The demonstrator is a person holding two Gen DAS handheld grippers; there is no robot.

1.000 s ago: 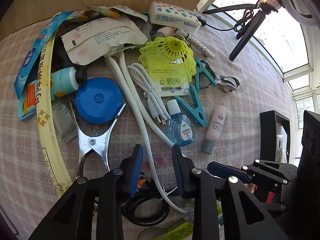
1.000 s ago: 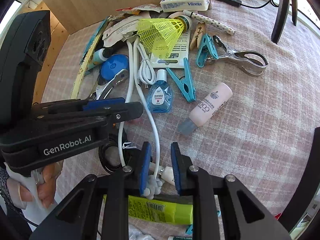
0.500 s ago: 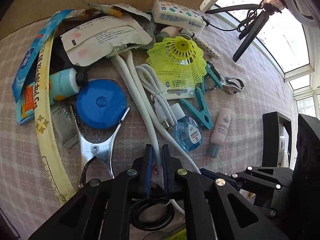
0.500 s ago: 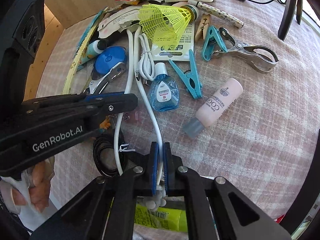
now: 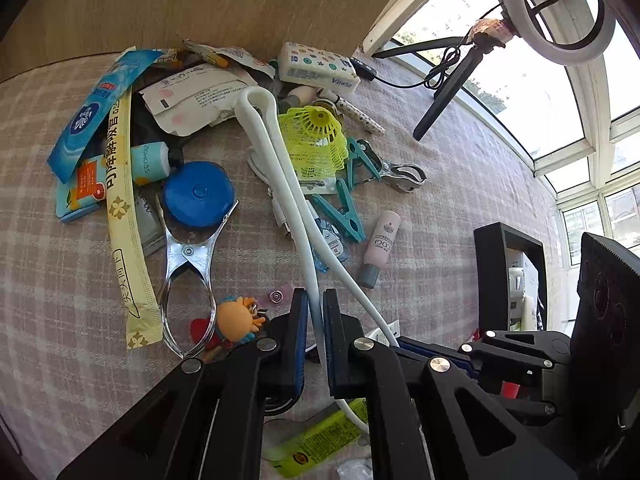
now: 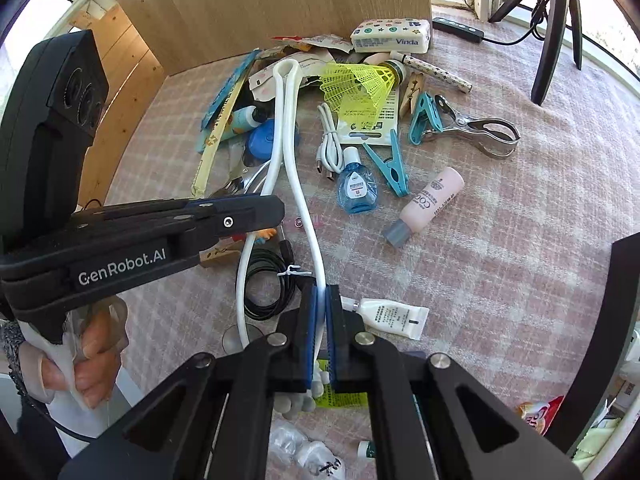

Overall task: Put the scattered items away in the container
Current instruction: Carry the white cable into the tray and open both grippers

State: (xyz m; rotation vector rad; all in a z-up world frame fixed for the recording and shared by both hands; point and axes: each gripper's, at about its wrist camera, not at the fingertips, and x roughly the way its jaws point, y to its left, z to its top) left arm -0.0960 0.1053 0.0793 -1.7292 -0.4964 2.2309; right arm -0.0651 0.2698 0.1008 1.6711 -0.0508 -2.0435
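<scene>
Right tool (image 6: 320,300) clamped on white cord (image 6: 289,128); left tool (image 6: 262,210) alongside.

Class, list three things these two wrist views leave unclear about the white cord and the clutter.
- White cord: ends hidden under right claw, right wrist view.
- Container: contents hidden by its wall, left wrist view.
- Green packet: print too small, partly behind left claw.

Heaped along the counter's (image 6: 520,248) far edge: tissue pack (image 6: 391,36), shuttlecock (image 6: 360,84). Nearer the middle, eye-drop bottle (image 6: 356,190) left of lotion tube (image 6: 430,204).

white cord (image 5: 280,168), yellow (netted) shuttlecock (image 5: 316,140)
</scene>
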